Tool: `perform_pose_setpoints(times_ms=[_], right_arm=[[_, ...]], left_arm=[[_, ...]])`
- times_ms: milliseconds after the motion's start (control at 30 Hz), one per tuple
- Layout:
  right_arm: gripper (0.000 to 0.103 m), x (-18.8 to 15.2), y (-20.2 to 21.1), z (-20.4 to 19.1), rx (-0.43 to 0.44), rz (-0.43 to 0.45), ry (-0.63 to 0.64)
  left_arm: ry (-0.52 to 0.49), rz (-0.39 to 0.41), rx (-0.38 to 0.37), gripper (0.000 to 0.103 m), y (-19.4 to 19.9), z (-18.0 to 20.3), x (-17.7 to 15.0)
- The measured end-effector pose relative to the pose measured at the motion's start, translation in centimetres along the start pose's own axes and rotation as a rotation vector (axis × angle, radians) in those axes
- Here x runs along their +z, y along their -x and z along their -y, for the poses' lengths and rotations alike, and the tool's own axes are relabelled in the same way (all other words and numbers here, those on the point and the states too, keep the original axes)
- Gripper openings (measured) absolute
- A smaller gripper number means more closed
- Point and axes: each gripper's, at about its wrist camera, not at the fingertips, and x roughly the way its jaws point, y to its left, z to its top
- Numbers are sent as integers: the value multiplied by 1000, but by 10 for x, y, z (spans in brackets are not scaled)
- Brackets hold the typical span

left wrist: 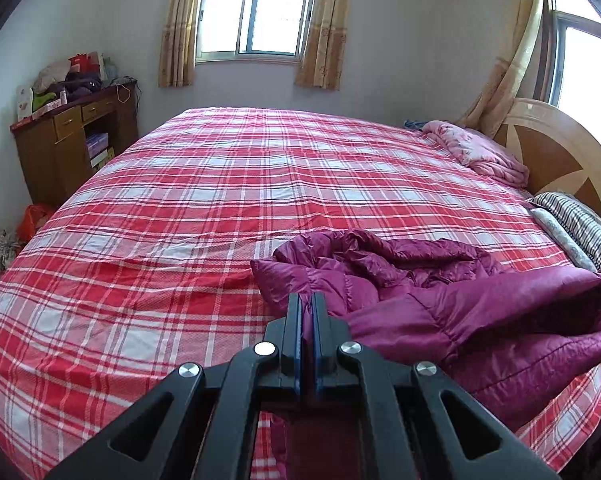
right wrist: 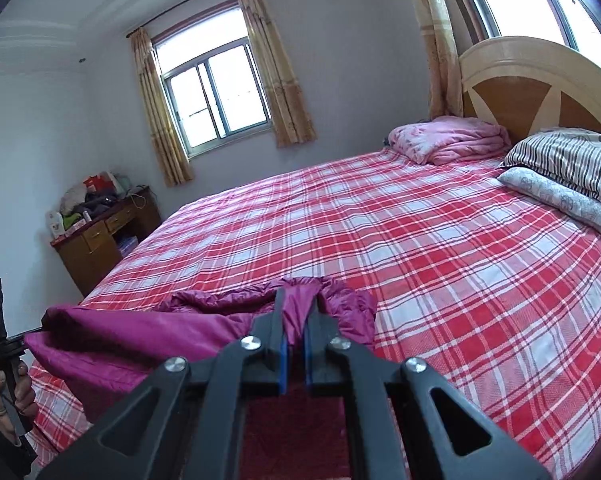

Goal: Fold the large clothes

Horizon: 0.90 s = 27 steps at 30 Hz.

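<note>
A magenta quilted jacket (left wrist: 480, 312) lies crumpled on the near part of the red plaid bed (left wrist: 220, 184), partly lifted and stretched between the two grippers. In the left wrist view my left gripper (left wrist: 308, 300) is shut on a fold at the jacket's left edge. In the right wrist view my right gripper (right wrist: 298, 300) is shut on a bunch of the jacket's fabric (right wrist: 132, 344), which sags leftward over the bed (right wrist: 460, 260). At that view's left edge a hand (right wrist: 4, 396) holds the left gripper's handle, with the jacket's corner reaching it.
A folded pink quilt (left wrist: 480, 148) and striped pillows (left wrist: 580, 220) lie by the wooden headboard (left wrist: 560, 148). A cluttered wooden cabinet (left wrist: 72, 140) stands against the far wall beside the bed. Bags (left wrist: 32, 220) sit on the floor below it. Curtained windows are behind.
</note>
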Motion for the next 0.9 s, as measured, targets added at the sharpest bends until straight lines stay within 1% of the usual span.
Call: perform_pose_setpoints(times_ms=[167, 267, 467, 500, 567, 633, 700, 800, 833, 867, 900], right_arm=[[7, 7, -52, 6, -27, -59, -18], [7, 10, -84, 9, -56, -95, -14], [7, 15, -135, 19, -102, -158, -6], [7, 15, -142, 19, -110, -171, -2], [7, 15, -157, 21, -121, -192, 0], [7, 13, -168, 24, -137, -212, 0], [7, 10, -177, 26, -156, -231, 3], [7, 8, -186, 28, -172, -246, 10], [7, 8, -189, 27, -174, -248, 19], [7, 8, -192, 26, -178, -246, 24], [7, 9, -195, 25, -179, -250, 26]], left_arm=[[14, -65, 14, 4, -58, -6, 17], [8, -92, 34, 4, -84, -5, 24], [-21, -108, 66, 5, -121, -1, 40], [-25, -117, 76, 8, -126, -1, 42], [-32, -141, 80, 8, -135, -3, 45], [-10, -143, 85, 9, -137, -10, 51], [15, -101, 131, 9, -128, -22, 56], [71, -36, 182, 21, -111, -41, 59], [71, -28, 193, 27, -106, -41, 58], [59, -20, 210, 31, -102, -37, 56], [36, -6, 227, 31, -98, -30, 55]])
